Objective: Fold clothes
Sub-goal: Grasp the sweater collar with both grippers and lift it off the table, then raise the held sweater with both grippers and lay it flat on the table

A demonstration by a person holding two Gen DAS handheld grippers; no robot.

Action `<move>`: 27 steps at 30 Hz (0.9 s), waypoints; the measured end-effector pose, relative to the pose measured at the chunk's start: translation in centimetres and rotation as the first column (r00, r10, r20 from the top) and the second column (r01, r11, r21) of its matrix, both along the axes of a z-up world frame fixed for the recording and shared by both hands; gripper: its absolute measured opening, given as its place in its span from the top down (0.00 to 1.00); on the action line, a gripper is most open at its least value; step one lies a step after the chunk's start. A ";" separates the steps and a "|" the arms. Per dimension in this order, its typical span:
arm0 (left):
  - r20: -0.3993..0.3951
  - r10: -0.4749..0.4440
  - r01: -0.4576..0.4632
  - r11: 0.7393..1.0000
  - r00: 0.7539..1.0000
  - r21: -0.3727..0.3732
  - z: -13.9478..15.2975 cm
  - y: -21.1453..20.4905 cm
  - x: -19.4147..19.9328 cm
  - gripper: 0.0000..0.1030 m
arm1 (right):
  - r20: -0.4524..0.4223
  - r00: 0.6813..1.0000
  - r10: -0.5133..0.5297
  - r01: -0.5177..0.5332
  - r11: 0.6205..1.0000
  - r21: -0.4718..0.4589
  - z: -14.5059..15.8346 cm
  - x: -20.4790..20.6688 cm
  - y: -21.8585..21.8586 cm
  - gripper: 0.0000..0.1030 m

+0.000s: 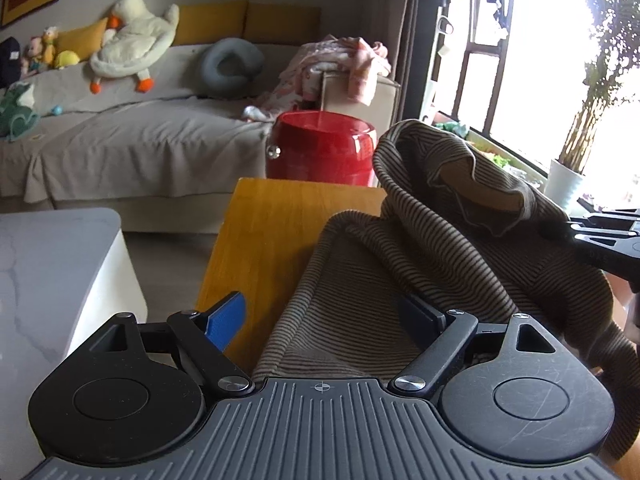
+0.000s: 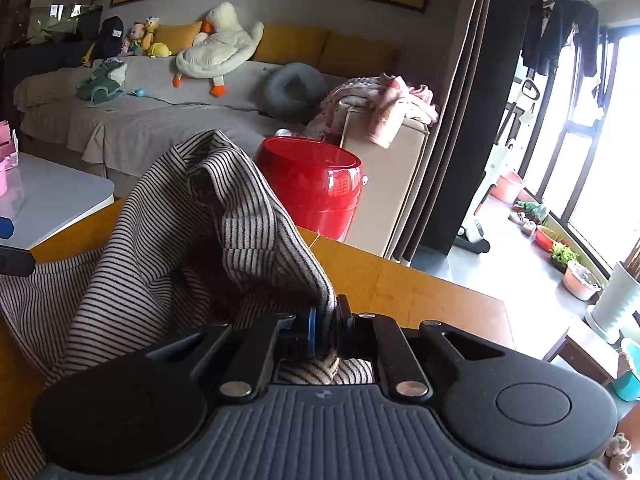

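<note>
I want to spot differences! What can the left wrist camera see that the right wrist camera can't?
Only the left wrist camera shows the left gripper with jaws wide open over the striped shirt. Only the right wrist camera shows the right gripper shut on the shirt's edge, plus pink pots by the window. Both show the shirt, the wooden table, the red bin and the toy duck.
</note>
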State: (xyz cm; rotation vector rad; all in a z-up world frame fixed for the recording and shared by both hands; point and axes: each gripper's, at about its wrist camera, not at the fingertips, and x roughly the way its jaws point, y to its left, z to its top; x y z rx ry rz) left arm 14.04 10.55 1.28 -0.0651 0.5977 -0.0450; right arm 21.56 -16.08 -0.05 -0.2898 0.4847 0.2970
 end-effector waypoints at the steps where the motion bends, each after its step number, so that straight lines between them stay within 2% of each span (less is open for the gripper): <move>1: 0.003 -0.015 0.015 1.000 1.000 0.021 0.1 -0.3 0.3 0.14 | 0.004 1.000 0.002 -0.002 1.000 0.004 0.0 0.1 0.0 0.92; 4: 0.011 -0.071 0.070 0.995 0.997 0.072 0.3 -1.7 1.9 0.11 | 0.017 1.000 0.005 -0.005 1.000 0.000 0.1 0.6 0.0 0.92; 9: 0.048 -0.183 0.184 0.983 0.982 -0.024 2.4 -4.0 6.5 0.07 | 0.077 0.997 -0.014 0.019 0.998 -0.067 -0.2 1.1 0.1 0.91; 11: 0.011 -0.181 0.180 0.983 0.984 0.020 2.0 -5.6 9.2 0.07 | 0.112 0.993 -0.035 0.047 0.993 -0.106 -0.5 1.1 0.1 0.86; 12: -0.013 -0.172 0.172 0.984 0.985 0.047 1.8 -6.4 10.6 0.08 | 0.108 0.993 -0.052 0.062 0.994 -0.095 -0.5 1.1 -0.1 0.84; 13: -0.043 -0.164 0.167 0.984 0.985 0.066 1.2 -6.9 12.0 0.09 | 0.082 0.995 -0.058 0.062 0.997 -0.046 -0.3 1.0 -0.6 0.83; 14: -0.076 -0.157 0.163 0.983 0.985 0.081 0.4 -7.3 13.3 0.14 | 0.045 0.998 -0.052 0.051 0.998 0.025 0.1 0.8 -1.1 0.79; 15: -0.099 -0.150 0.159 0.983 0.984 0.089 -0.3 -7.5 14.3 0.23 | 0.011 0.999 -0.037 0.036 0.996 0.085 0.4 0.5 -1.6 0.68; 16: -0.117 -0.145 0.156 0.983 0.982 0.092 -0.9 -7.5 15.2 0.28 | -0.012 1.000 -0.020 0.021 0.992 0.123 0.5 0.3 -1.7 0.51; 17: -0.135 -0.139 0.153 0.984 0.981 0.095 -1.6 -7.5 16.1 0.44 | -0.036 0.999 -0.005 0.010 0.989 0.147 0.3 0.3 -1.7 0.45; 18: -0.141 -0.129 0.144 0.984 0.982 0.101 -2.1 -7.5 16.6 0.55 | -0.064 0.998 0.012 -0.001 0.986 0.164 0.0 0.4 -1.5 0.41; 19: -0.140 -0.116 0.132 0.985 0.983 0.109 -2.4 -7.4 16.9 0.56 | -0.093 0.995 0.028 -0.011 0.985 0.174 -0.4 0.6 -1.3 0.41; 20: -0.136 -0.114 0.129 0.986 0.984 0.110 -2.4 -7.2 17.0 0.65 | -0.112 0.993 0.045 -0.026 0.986 0.166 -0.9 0.9 -0.9 0.41; 21: -0.130 -0.117 0.131 0.986 0.985 0.106 -2.3 -7.0 17.1 0.80 | -0.119 0.991 0.063 -0.045 0.988 0.147 -1.4 1.2 -0.4 0.46; 22: -0.117 -0.105 0.119 0.986 0.988 0.116 -1.9 -6.8 16.9 0.81 | -0.110 0.991 0.078 -0.067 0.993 0.101 -1.8 1.3 0.1 0.72; 23: -0.099 -0.086 0.099 0.986 0.991 0.134 -1.2 -6.6 16.5 0.86 | -0.073 0.994 0.082 -0.080 0.996 0.025 -2.1 1.1 0.7 0.84; 24: -0.072 -0.070 0.081 0.984 0.995 0.157 -0.4 -6.2 16.0 0.91 | -0.010 0.997 0.072 -0.072 0.996 -0.052 -2.1 0.8 1.0 0.89; 25: -0.038 -0.058 0.064 0.981 0.998 0.182 0.7 -5.8 15.2 0.91 | 0.058 0.997 0.052 -0.046 0.994 -0.102 -1.6 0.5 0.9 0.89; 27: 0.028 -0.045 0.038 0.975 0.999 0.218 3.0 -4.9 13.4 0.91 | 0.159 0.987 0.007 0.011 0.993 -0.114 0.6 -0.1 -0.4 0.90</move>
